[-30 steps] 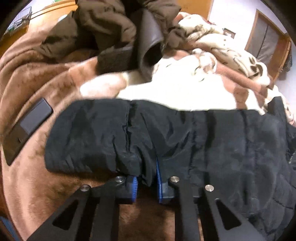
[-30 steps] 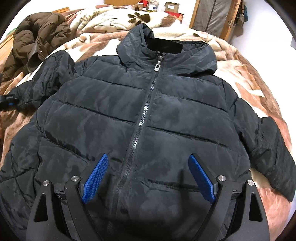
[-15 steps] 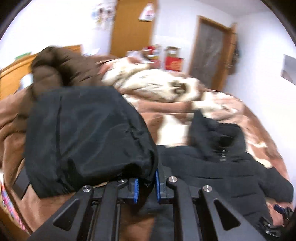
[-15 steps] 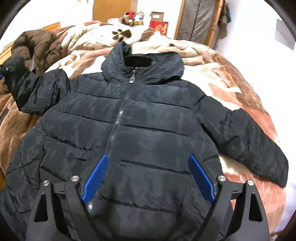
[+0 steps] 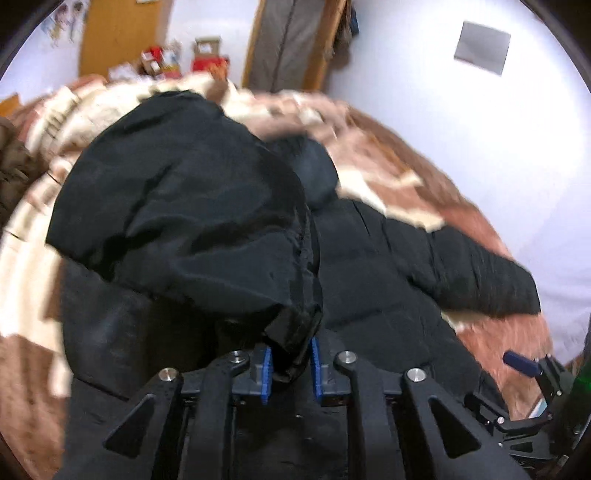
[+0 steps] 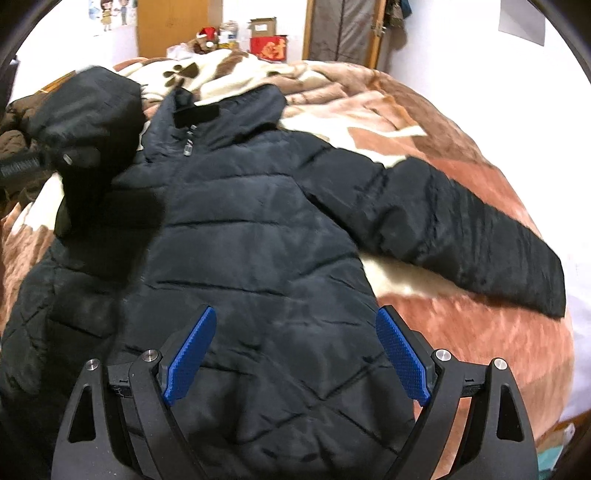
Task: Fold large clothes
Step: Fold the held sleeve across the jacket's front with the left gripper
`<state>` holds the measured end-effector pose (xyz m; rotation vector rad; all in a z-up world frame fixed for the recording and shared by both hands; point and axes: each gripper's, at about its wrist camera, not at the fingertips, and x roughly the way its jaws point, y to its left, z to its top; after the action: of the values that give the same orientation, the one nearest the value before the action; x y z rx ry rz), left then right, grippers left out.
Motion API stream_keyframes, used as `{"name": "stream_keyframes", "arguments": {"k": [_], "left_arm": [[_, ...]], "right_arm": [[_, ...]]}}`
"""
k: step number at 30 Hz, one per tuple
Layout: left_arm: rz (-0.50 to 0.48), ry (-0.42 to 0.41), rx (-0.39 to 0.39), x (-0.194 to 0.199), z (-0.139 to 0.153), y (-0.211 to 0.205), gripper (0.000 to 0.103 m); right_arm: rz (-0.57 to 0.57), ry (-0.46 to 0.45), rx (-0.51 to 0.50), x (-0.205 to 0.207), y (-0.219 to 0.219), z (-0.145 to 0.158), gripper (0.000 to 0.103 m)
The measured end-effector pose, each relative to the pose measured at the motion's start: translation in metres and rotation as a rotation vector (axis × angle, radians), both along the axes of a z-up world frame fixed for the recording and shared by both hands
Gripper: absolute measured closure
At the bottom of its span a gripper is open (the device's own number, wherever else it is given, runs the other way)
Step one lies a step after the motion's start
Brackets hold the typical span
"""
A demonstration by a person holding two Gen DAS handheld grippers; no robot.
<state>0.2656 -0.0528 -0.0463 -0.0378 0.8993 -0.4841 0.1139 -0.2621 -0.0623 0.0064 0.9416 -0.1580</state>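
A black puffer jacket lies front up on the bed, zipped, collar at the far end. My left gripper is shut on the cuff of its left sleeve and holds that sleeve raised over the jacket's body. The raised sleeve also shows in the right wrist view, at the upper left. My right gripper is open and empty, hovering above the jacket's lower hem. The other sleeve lies stretched out flat to the right.
A brown and cream blanket covers the bed. A brown jacket lies at the far left. Boxes and clutter stand by the far wall, next to a door. My right gripper shows at the lower right of the left wrist view.
My left gripper has lifted the sleeve off the blanket and swung it to the right, over the jacket's body. My right gripper has drifted right along the hem, still open.
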Motion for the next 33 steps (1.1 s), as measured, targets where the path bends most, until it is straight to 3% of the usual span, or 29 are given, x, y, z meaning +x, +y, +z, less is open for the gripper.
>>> {"name": "stream_keyframes", "arguments": {"k": [2,3,5,6,10,14,17,20,23,25,26,28,33], "left_arm": [[-0.027,0.066,-0.036,0.002,-0.017,-0.011,0.066],[-0.035,0.101,-0.059,0.002,-0.024,-0.015,0.054],[-0.049,0.122,-0.097,-0.003,-0.026,-0.018,0.037],[-0.064,0.122,-0.119,-0.006,-0.023,-0.020,0.034],[-0.099,0.079,-0.168,-0.021,0.001,-0.018,0.033],[-0.009,0.007,-0.159,-0.021,0.022,0.026,0.033],[0.114,-0.032,-0.049,-0.005,0.018,0.069,0.034],[0.231,0.000,0.016,0.015,-0.002,0.114,0.034],[0.295,0.036,0.025,0.028,-0.023,0.143,0.041],[0.317,0.065,0.014,0.037,-0.040,0.153,0.042],[0.318,0.080,0.005,0.041,-0.045,0.156,0.044],[0.304,0.099,-0.012,0.044,-0.053,0.156,0.045],[0.257,0.060,-0.021,0.048,-0.043,0.150,0.045]], "right_arm": [[-0.008,0.011,0.003,-0.001,-0.005,-0.006,0.014],[-0.011,0.015,0.005,-0.001,-0.008,-0.008,0.014],[-0.014,0.019,0.008,-0.002,-0.011,-0.011,0.014],[-0.014,0.016,0.010,-0.003,-0.013,-0.011,0.014],[-0.022,0.001,0.020,-0.002,-0.017,-0.006,0.014],[-0.013,-0.032,0.080,0.003,-0.016,0.004,0.014],[0.017,-0.044,0.154,0.018,-0.010,0.006,0.015],[0.055,-0.023,0.221,0.045,-0.002,-0.004,0.018],[0.065,0.016,0.260,0.079,0.001,-0.020,0.033],[0.070,0.083,0.283,0.111,0.002,-0.043,0.055],[0.069,0.108,0.278,0.122,0.002,-0.050,0.061],[0.066,0.087,0.239,0.139,-0.003,-0.051,0.076],[0.033,0.087,0.194,0.170,-0.025,-0.044,0.078]]}}
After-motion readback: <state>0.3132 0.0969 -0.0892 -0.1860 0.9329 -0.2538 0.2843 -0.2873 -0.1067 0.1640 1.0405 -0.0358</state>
